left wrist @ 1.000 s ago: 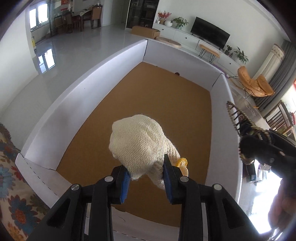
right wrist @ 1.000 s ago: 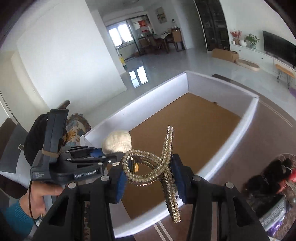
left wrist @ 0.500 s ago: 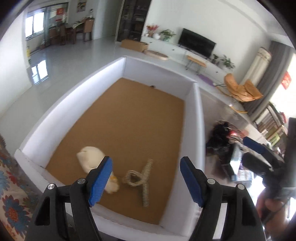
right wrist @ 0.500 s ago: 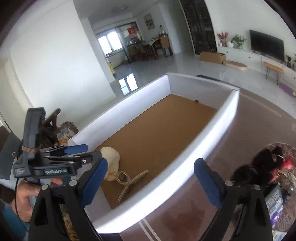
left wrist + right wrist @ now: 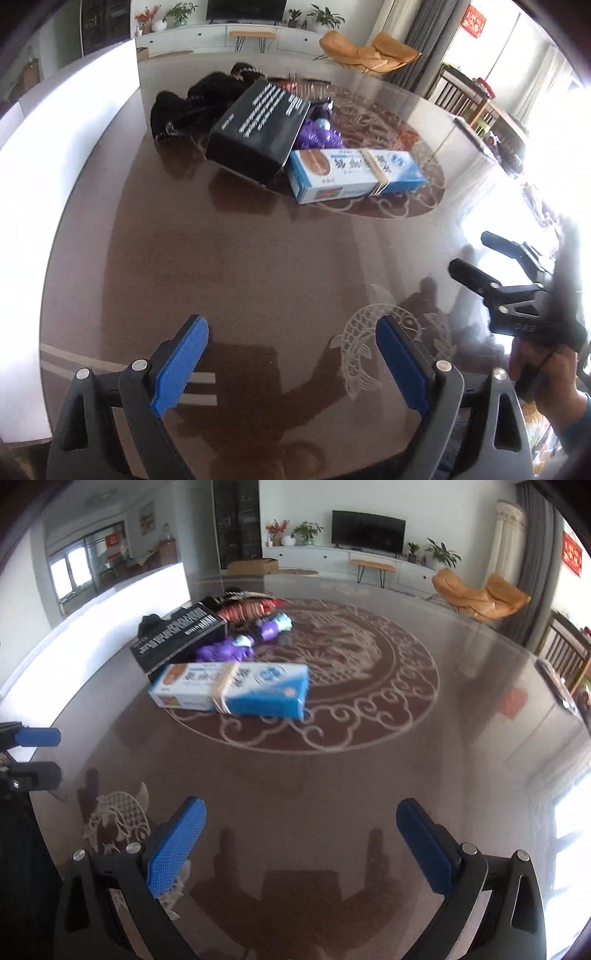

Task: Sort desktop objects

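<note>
Item: two deliveries finished. A second ago the left hand-held gripper (image 5: 291, 363) pinched a cream knitted piece and the right hand-held gripper (image 5: 301, 845) a beaded hair claw, both over the white-walled box (image 5: 74, 122). Both pieces have since been dropped into that box and no longer show in either view.

Item: jaws. Both pairs have just been opening and now stand wide apart, nothing between the blue pads.

Item: pose. Both have swung away from the box to the glossy brown worktop (image 5: 258, 266). Each is tilted steeply down over bare surface, side by side, short of the remaining heap. A hand (image 5: 546, 373) carries the right one at the edge of the left view.

Item: still to sort, clustered just beside the box wall:
- blue and white carton (image 5: 231, 690), rubber-banded, nearest;
- black printed box (image 5: 258, 129), leaning over the carton's end;
- purple crinkled items (image 5: 225, 651);
- black bundle (image 5: 195, 99);
- red patterned packet (image 5: 245, 607).

Judgement: the carton looks the likely next pick.
</note>
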`<state>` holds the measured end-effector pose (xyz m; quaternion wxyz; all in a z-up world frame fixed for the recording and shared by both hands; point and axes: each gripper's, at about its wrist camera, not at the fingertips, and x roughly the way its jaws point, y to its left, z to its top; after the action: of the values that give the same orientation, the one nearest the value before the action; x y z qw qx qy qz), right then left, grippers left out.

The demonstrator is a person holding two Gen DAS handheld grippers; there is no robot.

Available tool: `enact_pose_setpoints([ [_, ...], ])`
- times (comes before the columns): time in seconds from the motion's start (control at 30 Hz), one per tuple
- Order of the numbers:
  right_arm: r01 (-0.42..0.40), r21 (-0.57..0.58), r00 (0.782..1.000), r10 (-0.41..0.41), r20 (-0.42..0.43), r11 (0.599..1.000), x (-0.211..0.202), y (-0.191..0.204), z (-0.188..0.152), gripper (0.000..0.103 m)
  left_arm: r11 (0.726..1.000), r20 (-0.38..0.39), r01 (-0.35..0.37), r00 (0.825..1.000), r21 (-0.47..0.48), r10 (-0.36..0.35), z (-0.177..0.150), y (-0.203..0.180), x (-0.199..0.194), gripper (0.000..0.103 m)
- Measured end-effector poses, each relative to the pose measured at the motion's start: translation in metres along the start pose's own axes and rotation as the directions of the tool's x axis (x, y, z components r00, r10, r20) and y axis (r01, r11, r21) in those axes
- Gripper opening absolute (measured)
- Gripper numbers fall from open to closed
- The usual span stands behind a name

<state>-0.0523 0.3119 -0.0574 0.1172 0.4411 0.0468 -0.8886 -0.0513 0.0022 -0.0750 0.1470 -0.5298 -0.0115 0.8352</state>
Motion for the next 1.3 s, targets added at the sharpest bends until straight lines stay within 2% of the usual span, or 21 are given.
enact_pose_setpoints([
  [0.03, -0.005, 0.017, 1.000, 0.005, -0.006, 1.000, 0.003, -0.007, -0.004, 0.103, 0.999, 0.050, -0.045, 0.998, 0.025, 0.043, 0.002, -0.004, 0.000, 0.092],
  [0.1, -0.027, 0.046, 1.000, 0.027, -0.015, 0.999, 0.004, -0.018, -0.003, 0.103, 0.995, 0.047, -0.087, 0.995, 0.052, 0.084, 0.015, -0.006, 0.010, 0.092],
  [0.17, -0.003, 0.030, 1.000, 0.003, -0.014, 1.000, 0.006, -0.015, 0.001, 0.103, 0.988, 0.044, -0.142, 0.989, 0.062, 0.140, 0.029, -0.004, 0.020, 0.093],
  [0.2, 0.005, 0.021, 1.000, -0.005, -0.025, 1.000, 0.011, -0.013, 0.005, 0.103, 0.982, 0.039, -0.177, 0.984, 0.068, 0.174, 0.036, -0.001, 0.026, 0.097],
  [0.23, 0.001, 0.015, 0.999, -0.001, -0.041, 1.000, 0.015, -0.013, 0.007, 0.103, 0.982, 0.049, -0.182, 0.983, 0.060, 0.179, 0.041, 0.003, 0.030, 0.103],
  [0.33, 0.024, -0.013, 0.998, -0.025, -0.055, 1.000, 0.018, -0.005, 0.008, 0.103, 0.982, 0.108, -0.188, 0.977, 0.031, 0.184, 0.060, 0.013, 0.036, 0.103],
  [0.43, 0.026, -0.011, 0.998, -0.026, -0.054, 1.000, 0.018, -0.006, 0.007, 0.103, 0.984, 0.162, -0.173, 0.973, 0.045, 0.164, 0.080, 0.022, 0.042, 0.103],
  [0.57, 0.029, -0.011, 0.998, -0.029, -0.054, 1.000, 0.021, 0.001, 0.010, 0.103, 0.984, 0.158, -0.138, 0.980, 0.113, 0.120, 0.095, 0.027, 0.040, 0.103],
  [1.3, 0.033, -0.011, 0.998, -0.033, -0.053, 0.999, 0.024, 0.007, 0.013, 0.103, 0.983, 0.160, -0.140, 0.980, 0.115, 0.121, 0.097, 0.028, 0.039, 0.103],
])
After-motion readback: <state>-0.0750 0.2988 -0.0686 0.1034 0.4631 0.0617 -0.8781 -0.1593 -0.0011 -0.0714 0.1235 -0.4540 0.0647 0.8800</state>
